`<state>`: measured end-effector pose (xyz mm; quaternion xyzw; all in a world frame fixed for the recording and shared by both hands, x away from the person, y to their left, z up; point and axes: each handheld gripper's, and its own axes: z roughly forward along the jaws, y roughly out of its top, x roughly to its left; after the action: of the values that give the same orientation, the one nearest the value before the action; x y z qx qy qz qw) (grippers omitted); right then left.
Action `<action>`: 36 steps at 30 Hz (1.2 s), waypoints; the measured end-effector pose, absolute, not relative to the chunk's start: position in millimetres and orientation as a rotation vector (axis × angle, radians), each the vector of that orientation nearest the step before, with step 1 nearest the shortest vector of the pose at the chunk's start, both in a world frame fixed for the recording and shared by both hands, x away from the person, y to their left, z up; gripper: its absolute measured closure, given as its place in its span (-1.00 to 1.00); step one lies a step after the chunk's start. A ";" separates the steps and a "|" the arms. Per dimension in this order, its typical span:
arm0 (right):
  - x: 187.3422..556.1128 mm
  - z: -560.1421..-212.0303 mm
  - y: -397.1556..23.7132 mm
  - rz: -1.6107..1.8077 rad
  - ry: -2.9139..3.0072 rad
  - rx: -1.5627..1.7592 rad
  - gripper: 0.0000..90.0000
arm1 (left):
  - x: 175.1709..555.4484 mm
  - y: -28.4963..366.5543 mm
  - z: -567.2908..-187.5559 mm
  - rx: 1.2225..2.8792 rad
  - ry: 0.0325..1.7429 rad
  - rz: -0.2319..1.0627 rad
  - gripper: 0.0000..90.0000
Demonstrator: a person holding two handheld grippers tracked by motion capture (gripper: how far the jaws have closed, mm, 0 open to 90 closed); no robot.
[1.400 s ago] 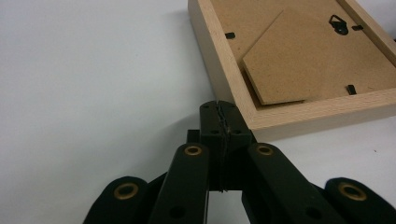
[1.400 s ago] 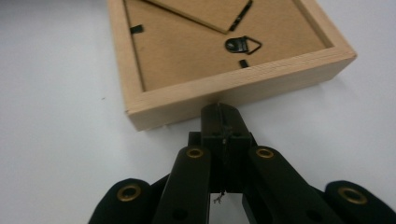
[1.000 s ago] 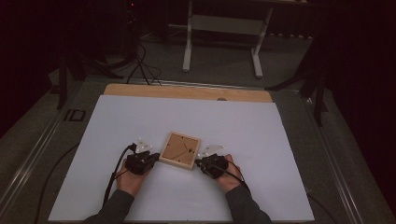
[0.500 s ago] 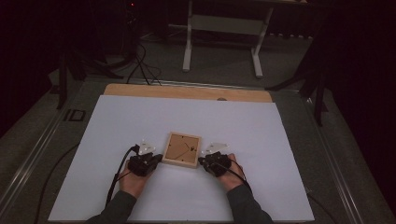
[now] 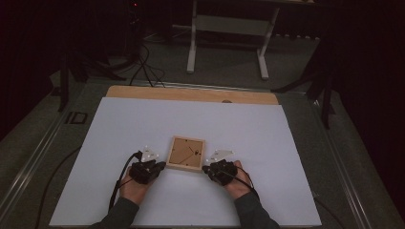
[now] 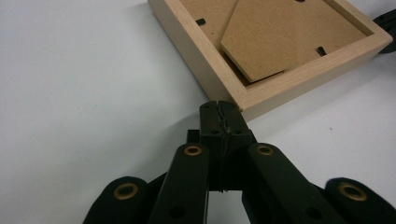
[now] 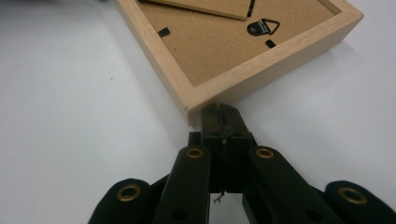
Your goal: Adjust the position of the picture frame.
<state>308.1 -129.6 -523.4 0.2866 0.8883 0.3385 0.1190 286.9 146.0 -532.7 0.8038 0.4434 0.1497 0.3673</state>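
A small square wooden picture frame (image 5: 186, 153) lies face down on the white table top, its brown backing board and black hanger up. My left gripper (image 5: 161, 165) is shut with nothing in it, its tip right at the frame's near left corner (image 6: 243, 105). My right gripper (image 5: 205, 168) is shut and empty too, its tip against the near right corner (image 7: 192, 109). In the left gripper view a fold-out stand (image 6: 285, 35) lies on the backing. The black hanger (image 7: 262, 26) appears in the right gripper view.
The white sheet (image 5: 119, 133) covers a wooden table (image 5: 191, 94) whose far strip is bare. Dark floor, cables and a white stand's legs (image 5: 227, 36) lie beyond the far edge. A cable trails from each gripper toward the near edge.
Both hands and the frame have slid slightly toward the near edge since a second ago; over the last half second nothing visibly moves.
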 end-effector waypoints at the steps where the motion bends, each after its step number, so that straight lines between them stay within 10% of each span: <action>1: 307.4 -523.3 -129.5 0.987 2.597 0.839 1.00 | 287.1 146.1 -532.8 2.066 1.136 0.385 0.99; 36: 324.1 -528.4 -134.7 0.985 2.519 0.928 1.00 | 295.7 137.4 -535.0 2.041 1.136 0.393 0.99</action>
<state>324.1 -134.7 -528.4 0.3214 0.8722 0.3410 0.1405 295.7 137.4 -535.0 0.7982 0.4442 0.1535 0.3769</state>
